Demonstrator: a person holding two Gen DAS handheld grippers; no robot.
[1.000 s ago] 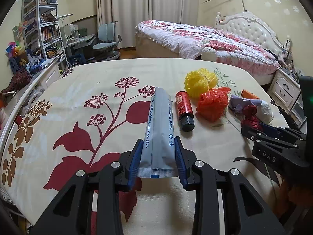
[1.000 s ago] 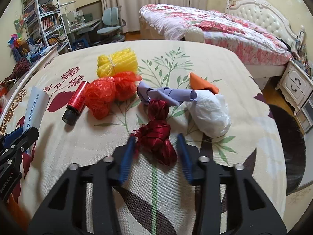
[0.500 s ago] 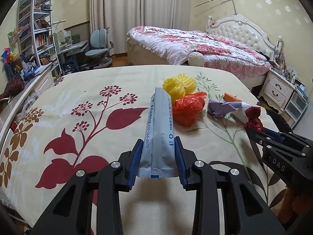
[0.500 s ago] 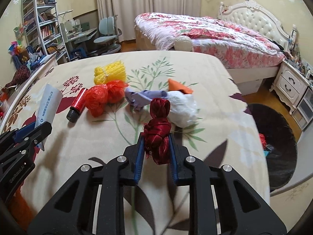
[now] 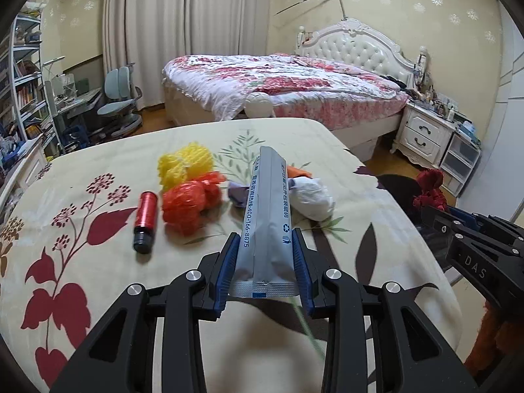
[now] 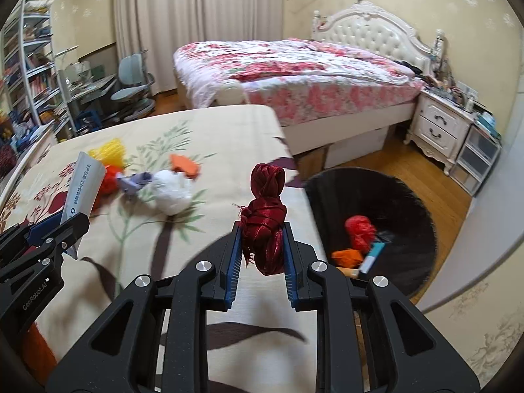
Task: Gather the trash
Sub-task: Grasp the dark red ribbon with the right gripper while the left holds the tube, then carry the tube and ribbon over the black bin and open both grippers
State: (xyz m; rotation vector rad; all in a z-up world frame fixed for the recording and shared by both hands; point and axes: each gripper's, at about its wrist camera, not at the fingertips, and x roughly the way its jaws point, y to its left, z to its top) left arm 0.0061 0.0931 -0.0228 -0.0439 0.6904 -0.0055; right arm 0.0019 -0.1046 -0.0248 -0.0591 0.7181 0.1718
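Bedroom, floral bedspread (image 5: 98,294) — both grippers carrying trash.
Left gripper (image 5: 265,271) is clamping the grey sachet (image 5: 267,219), right gripper (image 6: 262,255) the red ribbon bundle (image 6: 265,229) — loose ribbon risks slipping before the black bin (image 6: 409,203).

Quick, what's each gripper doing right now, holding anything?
Left gripper: closed on the grey sachet.
Right gripper: jaws have just been closing, now closed on the dark red fabric bundle.

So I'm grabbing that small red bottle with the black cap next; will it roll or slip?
The red bottle lies on its side on the soft bedspread, so a nudge probably rolls it. Its round, glossy body looks slippery; grip across the middle.
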